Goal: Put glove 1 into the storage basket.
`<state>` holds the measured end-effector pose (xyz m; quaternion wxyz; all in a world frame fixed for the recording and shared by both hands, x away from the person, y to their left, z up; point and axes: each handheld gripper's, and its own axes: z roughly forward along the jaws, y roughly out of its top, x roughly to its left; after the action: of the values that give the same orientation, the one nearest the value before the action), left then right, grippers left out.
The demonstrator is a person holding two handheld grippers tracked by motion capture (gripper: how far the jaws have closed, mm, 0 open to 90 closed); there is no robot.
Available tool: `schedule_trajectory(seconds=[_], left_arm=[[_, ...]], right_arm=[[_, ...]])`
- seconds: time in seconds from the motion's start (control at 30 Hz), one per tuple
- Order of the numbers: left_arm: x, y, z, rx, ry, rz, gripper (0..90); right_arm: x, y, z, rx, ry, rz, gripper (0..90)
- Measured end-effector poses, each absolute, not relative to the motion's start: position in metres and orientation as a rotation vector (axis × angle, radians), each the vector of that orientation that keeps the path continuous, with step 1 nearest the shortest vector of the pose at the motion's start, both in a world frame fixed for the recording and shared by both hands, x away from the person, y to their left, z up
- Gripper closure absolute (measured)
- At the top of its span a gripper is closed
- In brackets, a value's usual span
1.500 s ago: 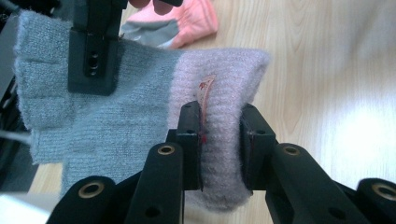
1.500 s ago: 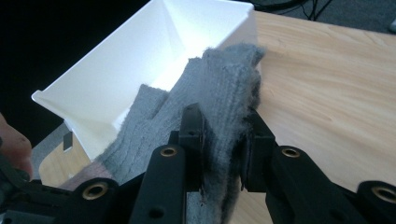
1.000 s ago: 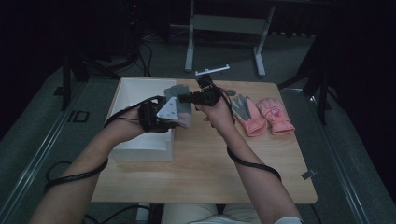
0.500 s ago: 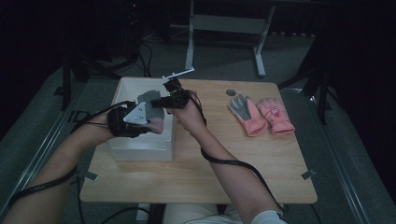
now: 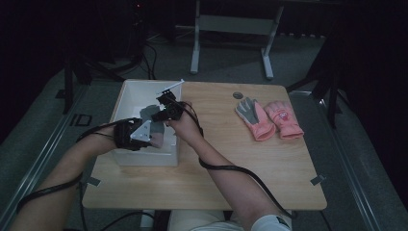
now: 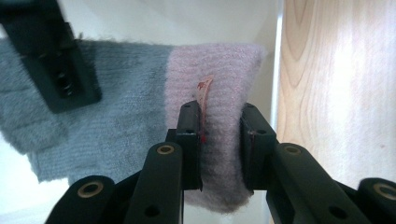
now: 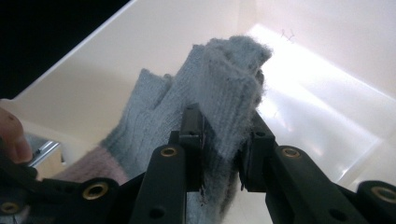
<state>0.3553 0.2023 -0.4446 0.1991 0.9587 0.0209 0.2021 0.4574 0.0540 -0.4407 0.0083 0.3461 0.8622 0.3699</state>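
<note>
A knitted glove (image 5: pixel 153 126), grey with a pink cuff, hangs over the white box (image 5: pixel 126 94) at the table's left. My left gripper (image 5: pixel 155 137) is shut on the pink cuff (image 6: pixel 219 116), where a small tag sticks up beside one pad. My right gripper (image 5: pixel 160 111) is shut on the grey finger end (image 7: pixel 224 107), with the box's white inside behind it. In the left gripper view the other gripper's black jaw shows at upper left on the grey knit. The glove is stretched between the two grippers.
Two pink gloves (image 5: pixel 268 118) lie side by side on the wooden table (image 5: pixel 240 163) at the right; one shows a grey palm. A small dark round mark (image 5: pixel 237 95) sits behind them. A metal stand (image 5: pixel 231 29) rises beyond the far edge.
Both hands have carried the grey and pink glove leftward and down, from above the table's middle to over the white box. Both grips have stayed shut on it.
</note>
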Motion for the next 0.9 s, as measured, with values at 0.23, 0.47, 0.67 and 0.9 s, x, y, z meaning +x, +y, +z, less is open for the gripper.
schedule_trajectory(seconds=[0.23,0.47,0.67,0.9], left_arm=[[0.364,0.193,-0.454,2.761,0.009,0.607,73.0],[0.382,0.187,-0.471,2.881,0.119,0.597,66.7],[0.386,0.188,-0.471,2.879,0.157,0.549,55.1],[0.382,0.191,-0.463,2.837,0.207,0.573,51.0]], right_arm=[[0.467,0.062,-0.444,1.107,2.706,1.082,73.9],[0.472,0.060,-0.441,1.109,2.658,1.096,55.0],[0.477,0.035,-0.431,1.171,2.591,1.170,49.9],[0.469,0.013,-0.420,1.136,2.594,1.232,46.9]])
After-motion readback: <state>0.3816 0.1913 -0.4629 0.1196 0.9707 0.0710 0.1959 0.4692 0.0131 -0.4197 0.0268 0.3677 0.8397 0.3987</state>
